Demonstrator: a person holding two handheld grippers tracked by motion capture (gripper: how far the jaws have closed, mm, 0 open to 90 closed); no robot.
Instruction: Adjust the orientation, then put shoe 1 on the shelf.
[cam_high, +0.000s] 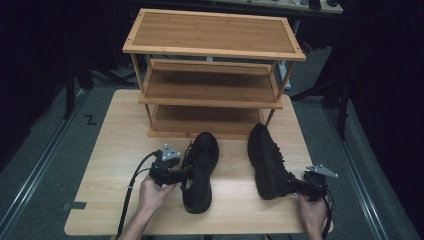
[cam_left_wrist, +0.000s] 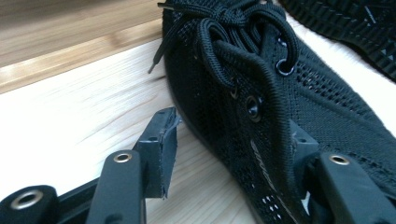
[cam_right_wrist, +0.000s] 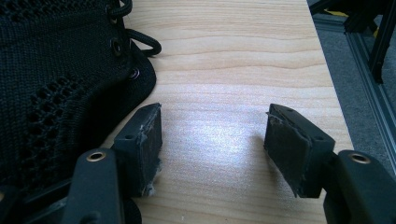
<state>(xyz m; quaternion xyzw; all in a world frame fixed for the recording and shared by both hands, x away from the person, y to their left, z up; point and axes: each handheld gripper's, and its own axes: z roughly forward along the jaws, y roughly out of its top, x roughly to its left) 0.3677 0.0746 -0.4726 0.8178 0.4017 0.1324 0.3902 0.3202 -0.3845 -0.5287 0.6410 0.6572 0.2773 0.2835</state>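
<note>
Two black lace-up knit shoes lie on the wooden table (cam_high: 115, 150). My left gripper (cam_high: 186, 174) reaches in from the left to the side of the left shoe (cam_high: 200, 170). In the left gripper view the laced upper of that shoe (cam_left_wrist: 280, 93) sits between the jaws of the left gripper (cam_left_wrist: 231, 133). Its left pad (cam_left_wrist: 163, 149) stands clear of the knit, with table showing in the gap. My right gripper (cam_high: 296, 184) is at the heel end of the right shoe (cam_high: 267, 160). In its own view the right gripper (cam_right_wrist: 212, 126) is open over bare table, with the shoe (cam_right_wrist: 56, 70) beside its left jaw.
A three-tier bamboo shoe rack (cam_high: 210, 85) stands at the back of the table, its shelves bare. The right shoe's ribbed sole (cam_left_wrist: 355, 28) shows beyond the left shoe. Grey floor and dark frame rails surround the table; its right edge (cam_right_wrist: 334, 93) is close to my right gripper.
</note>
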